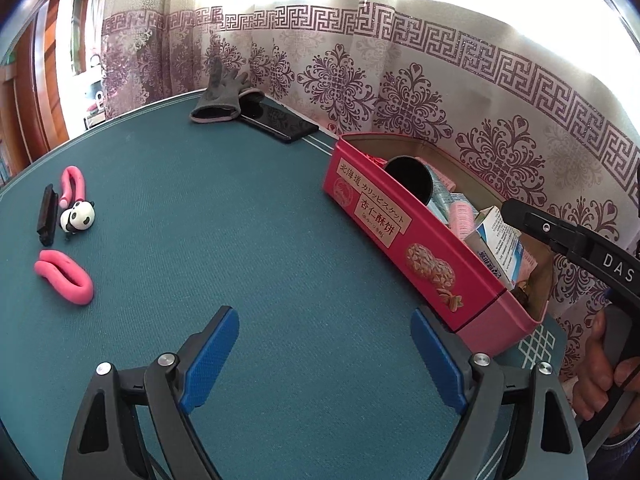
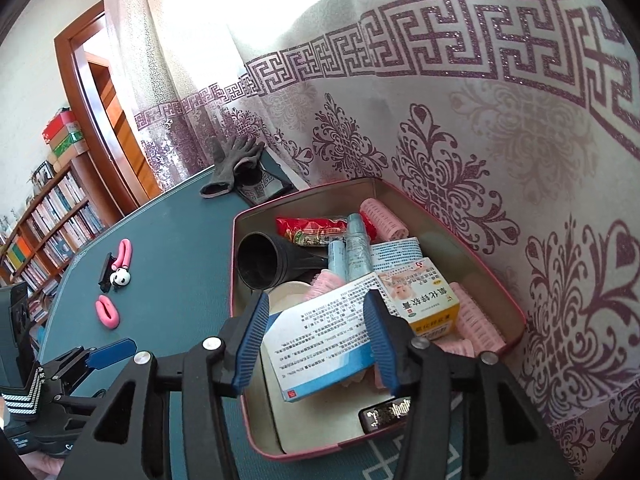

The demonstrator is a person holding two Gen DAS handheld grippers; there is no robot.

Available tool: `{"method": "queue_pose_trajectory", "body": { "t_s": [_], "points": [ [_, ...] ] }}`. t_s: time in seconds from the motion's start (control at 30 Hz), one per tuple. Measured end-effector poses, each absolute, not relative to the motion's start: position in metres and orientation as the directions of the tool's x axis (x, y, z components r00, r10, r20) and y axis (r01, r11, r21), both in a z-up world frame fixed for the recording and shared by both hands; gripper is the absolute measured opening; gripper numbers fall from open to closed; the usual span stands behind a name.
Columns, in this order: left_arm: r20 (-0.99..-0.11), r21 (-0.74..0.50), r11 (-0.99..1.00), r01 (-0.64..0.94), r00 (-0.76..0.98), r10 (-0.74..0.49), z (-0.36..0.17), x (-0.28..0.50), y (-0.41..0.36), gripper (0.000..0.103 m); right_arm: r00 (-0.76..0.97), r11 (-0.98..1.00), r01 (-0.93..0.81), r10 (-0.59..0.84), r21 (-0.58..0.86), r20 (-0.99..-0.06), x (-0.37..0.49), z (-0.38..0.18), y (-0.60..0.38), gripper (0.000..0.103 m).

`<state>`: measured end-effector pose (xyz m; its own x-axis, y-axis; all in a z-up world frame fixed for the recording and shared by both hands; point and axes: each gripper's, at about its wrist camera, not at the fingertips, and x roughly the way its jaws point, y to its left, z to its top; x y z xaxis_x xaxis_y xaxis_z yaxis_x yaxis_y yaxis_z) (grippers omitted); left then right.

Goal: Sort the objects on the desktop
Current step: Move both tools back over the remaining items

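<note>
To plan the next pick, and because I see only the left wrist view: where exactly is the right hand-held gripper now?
Observer: The right hand-held gripper is over the pink tin, straddling the white-and-blue box; whether it grips, I cannot tell.
Operator: What lies at the tin's near end?
Observer: A black bar with gold print, on the tin floor.
Operator: And behind the black funnel?
Observer: A red printed packet.
</note>
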<state>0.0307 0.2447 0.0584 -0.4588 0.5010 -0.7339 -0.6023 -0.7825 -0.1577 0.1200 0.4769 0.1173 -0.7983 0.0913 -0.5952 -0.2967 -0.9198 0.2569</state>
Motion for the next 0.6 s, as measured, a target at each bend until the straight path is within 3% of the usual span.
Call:
{"method": "queue_pose_trajectory", "body": {
  "t_s": [0.03,0.6],
  "points": [
    [-0.725,-0.165,-0.791,-0.589,-0.471,0.502,0.058,0.03,0.238,0.103,-0.801,-0.924,-0.288,0.088,0.252,-0.593,0.119,0.119,0.472,0.06],
    [-0.725,-0.24,-0.902,-0.359,-0.551,0.413,0.045,-0.003,0.125,0.103,-0.77,-0.976,-0.095,-0.051,0.194,-0.636,0.07,0.113,0.377,0.065]
  ]
}}
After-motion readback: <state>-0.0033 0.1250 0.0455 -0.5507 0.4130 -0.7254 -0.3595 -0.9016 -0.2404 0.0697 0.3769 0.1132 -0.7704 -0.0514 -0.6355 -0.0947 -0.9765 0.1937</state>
